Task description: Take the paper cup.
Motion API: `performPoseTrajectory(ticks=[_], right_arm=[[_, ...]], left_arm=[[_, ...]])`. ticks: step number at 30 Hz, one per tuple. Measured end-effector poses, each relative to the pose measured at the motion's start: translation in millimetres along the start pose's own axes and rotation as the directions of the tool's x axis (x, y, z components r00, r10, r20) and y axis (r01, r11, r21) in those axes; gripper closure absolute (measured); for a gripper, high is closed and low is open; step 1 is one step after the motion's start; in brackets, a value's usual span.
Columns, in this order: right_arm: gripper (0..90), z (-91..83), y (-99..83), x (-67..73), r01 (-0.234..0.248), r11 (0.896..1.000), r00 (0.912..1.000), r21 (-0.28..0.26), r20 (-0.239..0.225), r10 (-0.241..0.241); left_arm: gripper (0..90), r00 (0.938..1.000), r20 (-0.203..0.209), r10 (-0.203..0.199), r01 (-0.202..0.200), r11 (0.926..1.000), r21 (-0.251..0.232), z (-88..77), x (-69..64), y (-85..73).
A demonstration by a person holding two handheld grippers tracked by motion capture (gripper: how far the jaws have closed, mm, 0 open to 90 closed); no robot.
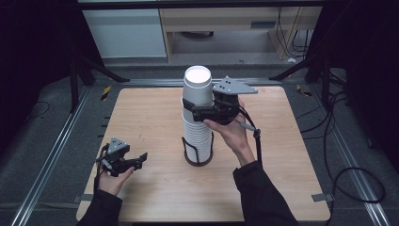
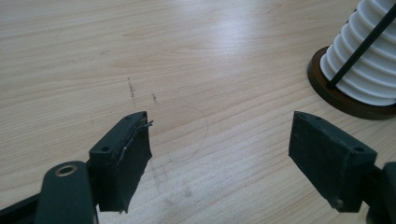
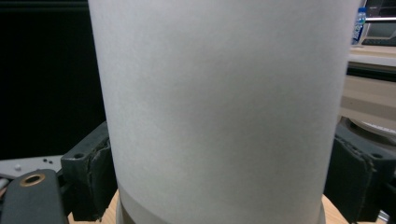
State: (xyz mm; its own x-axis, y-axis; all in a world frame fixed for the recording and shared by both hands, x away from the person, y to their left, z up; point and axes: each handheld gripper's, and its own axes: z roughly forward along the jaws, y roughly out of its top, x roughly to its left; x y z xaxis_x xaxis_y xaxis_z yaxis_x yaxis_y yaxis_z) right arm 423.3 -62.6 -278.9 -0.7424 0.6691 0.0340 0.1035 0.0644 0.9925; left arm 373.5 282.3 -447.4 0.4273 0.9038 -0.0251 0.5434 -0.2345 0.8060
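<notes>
Scene: wooden tabletop [image 1: 155, 188] seen from above, with a tall stack [image 1: 197, 134] of white paper cups at its middle, standing in a wire holder [image 1: 198, 157] on a dark round base.
Top cup [image 1: 197, 84]: uppermost of the stack, inverted, its white bottom facing up; it rides higher than the cups nested below. In the right gripper view its wall [image 3: 224, 112] spans nearly the whole width between the two pads.
Right tongs [image 1: 200, 109]: raised beside the stack's upper part, jaws closed around the top cup, one pad on each side of its wall and touching it. The grip looks snug, without visible denting of the paper.
Left tongs [image 1: 141, 159]: low over the tabletop, well apart from the stack on its left, jaws wide open and holding nothing. In the left gripper view [image 2: 219, 140] only bare wood lies between the pads, with the holder base [image 2: 341, 98] at the far right.
Step in hand: judged to be separation of the top cup from the stack, the grasp already made and the lift in progress or about to start.
Next move: probably a straight upward pull along the stack's axis until the cup's rim clears the one below.
Risk: nested cups may cling, so a second cup could rise with the first or the stack could lean; the free left tongs could steady the lower cups.
</notes>
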Motion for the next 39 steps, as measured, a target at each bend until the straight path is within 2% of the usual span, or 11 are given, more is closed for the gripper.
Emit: performPoseTrajectory(ticks=[15,24,30,35,39], right_arm=[[12.2,-13.5,34.3,0.0,0.034,0.998,0.9994,-0.058,0.009,-0.034],[12.5,-34.3,55.1,-2.7,0.062,0.994,0.9979,-0.09,0.023,-0.06],[12.5,-49.4,58.5,-7.5,0.063,0.994,0.9977,-0.095,0.031,-0.06],[12.6,-69.2,57.2,-14.0,0.097,0.993,0.9941,-0.074,0.055,-0.093],[12.6,-81.9,51.9,-19.6,0.102,0.993,0.9932,-0.052,0.061,-0.099]], left_arm=[[20.2,1.0,0.002,0.0,0.0,1.0,-0.004,-1.2,0.4,0.5],[20.2,1.0,0.002,0.001,-0.001,0.9999,-0.011,-3.2,0.6,1.4],[20.3,1.0,0.006,0.006,-0.006,0.9999,-0.016,-4.9,0.0,2.5],[20.5,0.9997,0.018,0.017,-0.016,0.9997,-0.016,-7.1,-2.1,4.5],[20.5,0.9994,0.026,0.023,-0.022,0.9995,-0.023,-8.2,-4.9,5.9]])
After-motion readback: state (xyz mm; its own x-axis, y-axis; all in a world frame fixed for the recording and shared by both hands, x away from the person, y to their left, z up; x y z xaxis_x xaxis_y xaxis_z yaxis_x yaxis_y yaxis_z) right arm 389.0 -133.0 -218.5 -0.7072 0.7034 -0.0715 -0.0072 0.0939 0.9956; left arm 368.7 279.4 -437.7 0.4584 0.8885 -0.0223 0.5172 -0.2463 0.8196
